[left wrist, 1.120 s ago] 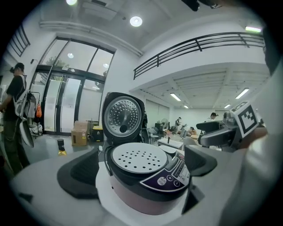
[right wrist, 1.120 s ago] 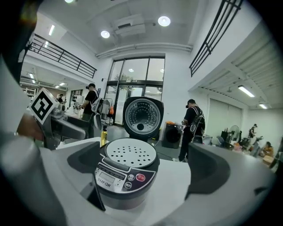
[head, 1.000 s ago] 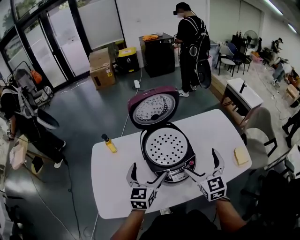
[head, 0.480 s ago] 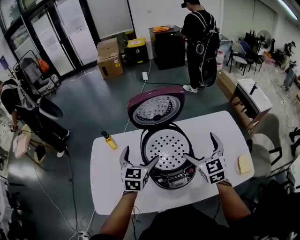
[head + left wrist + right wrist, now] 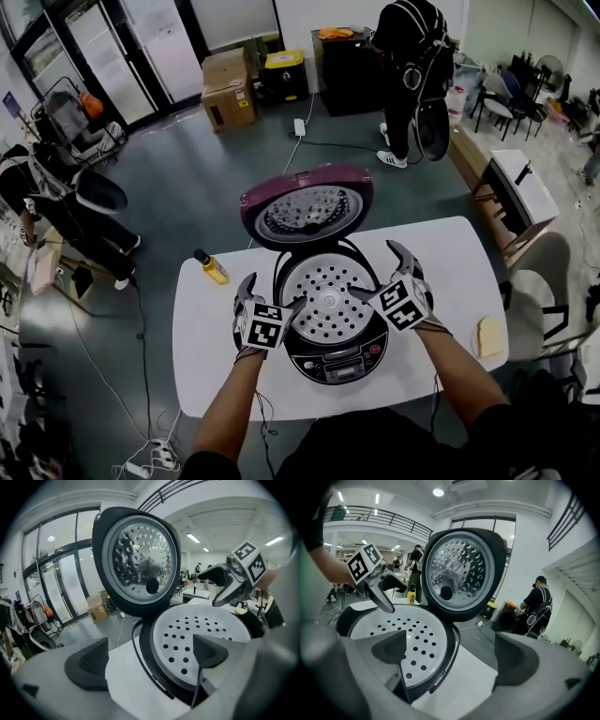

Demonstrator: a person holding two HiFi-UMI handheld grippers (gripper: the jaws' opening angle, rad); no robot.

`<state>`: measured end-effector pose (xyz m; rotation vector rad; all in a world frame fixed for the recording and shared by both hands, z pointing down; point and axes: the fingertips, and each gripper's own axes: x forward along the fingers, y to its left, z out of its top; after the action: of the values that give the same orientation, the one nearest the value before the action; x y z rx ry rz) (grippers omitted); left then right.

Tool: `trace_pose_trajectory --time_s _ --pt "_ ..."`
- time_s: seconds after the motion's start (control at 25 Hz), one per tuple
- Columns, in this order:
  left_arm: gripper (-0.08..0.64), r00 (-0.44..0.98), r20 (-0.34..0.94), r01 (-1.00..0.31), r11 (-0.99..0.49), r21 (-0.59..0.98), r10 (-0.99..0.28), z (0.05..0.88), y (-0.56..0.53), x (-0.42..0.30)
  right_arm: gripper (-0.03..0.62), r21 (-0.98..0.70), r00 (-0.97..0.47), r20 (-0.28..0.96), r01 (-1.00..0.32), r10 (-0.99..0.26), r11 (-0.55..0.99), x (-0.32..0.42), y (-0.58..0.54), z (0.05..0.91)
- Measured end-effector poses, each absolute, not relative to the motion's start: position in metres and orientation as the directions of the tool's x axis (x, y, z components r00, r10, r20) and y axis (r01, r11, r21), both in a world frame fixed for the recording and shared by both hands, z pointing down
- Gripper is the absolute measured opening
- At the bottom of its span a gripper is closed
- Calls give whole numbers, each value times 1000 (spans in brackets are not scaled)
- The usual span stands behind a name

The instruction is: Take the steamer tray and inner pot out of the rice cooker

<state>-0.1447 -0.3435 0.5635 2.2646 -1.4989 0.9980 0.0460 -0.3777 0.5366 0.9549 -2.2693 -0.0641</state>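
A white tabletop [image 5: 220,375] holds everything. On its left side a small yellow bottle [image 5: 211,267] stands by itself, near the cooker but not touching it.

Next comes the left tongs [image 5: 272,294]. Its jaws are wide apart and hold nothing. In the left gripper view, one jaw hangs over the tabletop outside the cooker. The other jaw hangs over the left part of the tray, so the cooker's rim lies between them. I cannot tell if the jaws touch the rim.

In the middle sits the black rice cooker [image 5: 334,356]. Its round lid [image 5: 307,208] stands open at the back, tipped up, with its shiny inside facing the person. The white steamer tray [image 5: 328,302], full of small round holes, lies flat in the top of the cooker. It covers the inner pot, so the pot does not show.

The right tongs [image 5: 380,273] is over the right side of the cooker. Its jaws are wide apart too, with nothing in them. One jaw is over the tray and the other is outside the rim.

Far right, near the edge of the tabletop, lies a pale yellow block [image 5: 487,337].
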Motion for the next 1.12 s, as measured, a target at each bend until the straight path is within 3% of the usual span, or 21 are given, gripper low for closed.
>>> trace_pose_trajectory --time_s 0.24,0.44,0.56,0.72,0.84,0.92,1.12 --pt "514 200 723 -849 -486 -210 -662 586 -351 -142 577 347 -494 634 -506 -595 789 26 -387 575" --pt "477 187 735 -844 -490 -220 -652 598 -352 -140 440 357 -486 654 -478 -580 803 22 -391 588" --pt "448 175 740 -831 -501 -243 -649 602 -355 -138 390 353 -475 680 -456 -559 817 20 -393 598" --pt "330 159 737 -818 -506 -275 -657 605 -356 -140 253 379 -453 705 -410 -546 830 17 -389 610" --pt "288 146 735 -796 -520 -309 -662 603 -359 -137 225 392 -443 709 -398 -548 829 18 -392 613" --pt "220 132 730 -787 -518 -334 -671 601 -362 -135 157 401 -446 698 -403 -560 822 20 -396 609" --pt "193 113 727 -783 -511 -355 -677 602 -363 -137 109 416 -443 691 -403 -572 815 18 -398 609"
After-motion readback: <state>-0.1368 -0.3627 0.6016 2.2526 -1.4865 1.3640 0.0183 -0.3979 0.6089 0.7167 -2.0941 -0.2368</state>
